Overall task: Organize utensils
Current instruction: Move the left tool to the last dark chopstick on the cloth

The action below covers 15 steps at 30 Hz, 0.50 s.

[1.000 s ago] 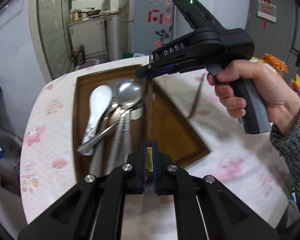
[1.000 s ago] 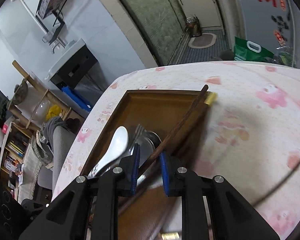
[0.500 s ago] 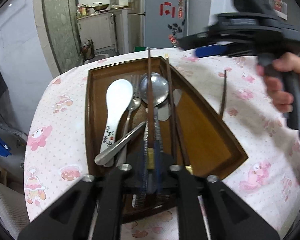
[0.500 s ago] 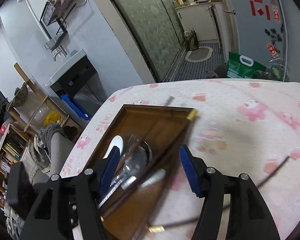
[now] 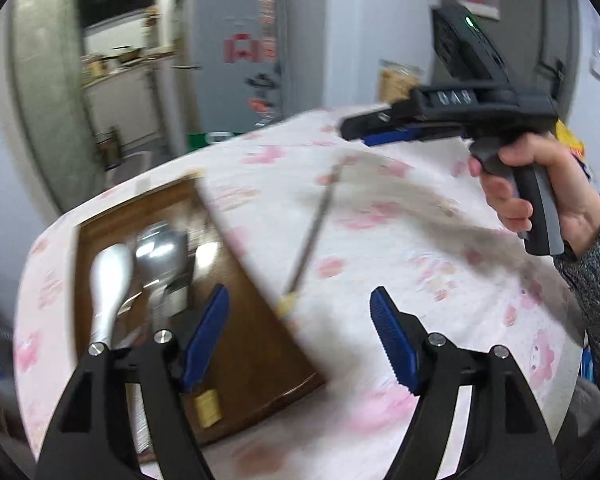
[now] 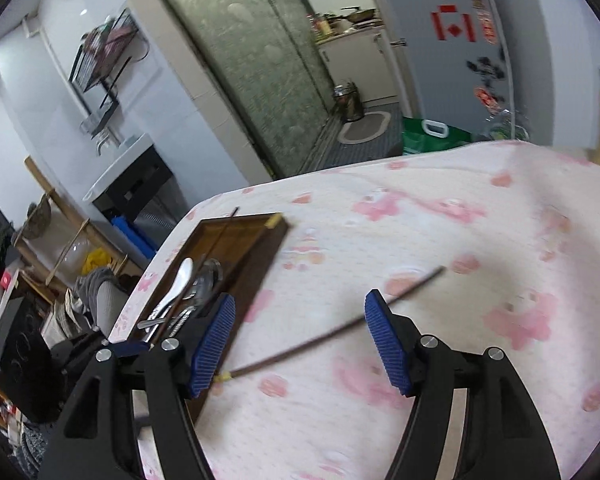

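Note:
A brown wooden tray (image 5: 256,344) (image 6: 242,236) on the pink-patterned tablecloth holds a white spoon (image 5: 108,280) (image 6: 179,283), a metal spoon (image 5: 158,246) and dark chopsticks with yellow ends (image 5: 207,408). One loose chopstick (image 5: 312,236) (image 6: 340,326) lies on the cloth to the right of the tray. My left gripper (image 5: 300,340) hovers over the tray's right edge, its jaws opening with nothing between them. My right gripper (image 6: 300,344) hangs above the loose chopstick, jaws opening, pads clear of it. A hand (image 5: 520,196) holds the right gripper's handle in the left wrist view.
The round table's edge (image 6: 260,186) curves at the far side, with a green bag (image 6: 432,136) on the floor beyond it. A fridge (image 5: 240,48) and a kitchen doorway stand behind. Snack packets (image 5: 572,140) sit at the table's right edge.
Both grippers have let go of the chopsticks they held over the tray and opened. The chopsticks now lie in the tray. Both hands have swung right, toward the loose chopstick.

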Tool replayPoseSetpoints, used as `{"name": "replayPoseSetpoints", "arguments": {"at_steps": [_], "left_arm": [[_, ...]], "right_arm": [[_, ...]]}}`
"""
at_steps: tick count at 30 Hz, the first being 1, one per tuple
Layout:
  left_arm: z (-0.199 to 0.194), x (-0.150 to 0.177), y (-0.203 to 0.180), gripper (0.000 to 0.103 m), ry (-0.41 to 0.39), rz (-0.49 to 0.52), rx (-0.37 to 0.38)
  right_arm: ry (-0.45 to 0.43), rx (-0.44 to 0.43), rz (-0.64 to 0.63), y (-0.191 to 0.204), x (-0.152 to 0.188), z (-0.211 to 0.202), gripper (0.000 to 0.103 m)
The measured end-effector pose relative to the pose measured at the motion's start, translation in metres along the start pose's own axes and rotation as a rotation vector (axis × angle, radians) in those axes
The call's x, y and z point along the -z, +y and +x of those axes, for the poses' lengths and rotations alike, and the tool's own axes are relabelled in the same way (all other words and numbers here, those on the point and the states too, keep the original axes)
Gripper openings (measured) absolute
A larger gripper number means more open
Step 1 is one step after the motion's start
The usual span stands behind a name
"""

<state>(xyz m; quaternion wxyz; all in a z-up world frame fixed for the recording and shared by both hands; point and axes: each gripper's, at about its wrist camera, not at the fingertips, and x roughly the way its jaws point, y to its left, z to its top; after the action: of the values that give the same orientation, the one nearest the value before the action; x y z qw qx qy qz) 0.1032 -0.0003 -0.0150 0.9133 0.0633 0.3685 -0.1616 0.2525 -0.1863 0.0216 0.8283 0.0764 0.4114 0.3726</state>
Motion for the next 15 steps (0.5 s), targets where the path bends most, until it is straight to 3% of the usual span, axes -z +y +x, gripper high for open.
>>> {"name": "replayPoseSetpoints", "arguments": {"at_steps": [3, 7, 15], "left_arm": [[0.036, -0.014, -0.017, 0.076, 0.052, 0.044, 0.018], [0.073, -0.025, -0.018, 0.076, 0.112, 0.012, 0.079], [0.107, -0.03, 0.002, 0.076, 0.221, -0.065, 0.015]], "right_arm": [[-0.003, 0.013, 0.019, -0.019, 0.002, -0.009, 0.069], [0.006, 0.028, 0.034, -0.035, 0.007, -0.011, 0.069], [0.019, 0.002, 0.068, -0.049, 0.009, -0.003, 0.069]]}}
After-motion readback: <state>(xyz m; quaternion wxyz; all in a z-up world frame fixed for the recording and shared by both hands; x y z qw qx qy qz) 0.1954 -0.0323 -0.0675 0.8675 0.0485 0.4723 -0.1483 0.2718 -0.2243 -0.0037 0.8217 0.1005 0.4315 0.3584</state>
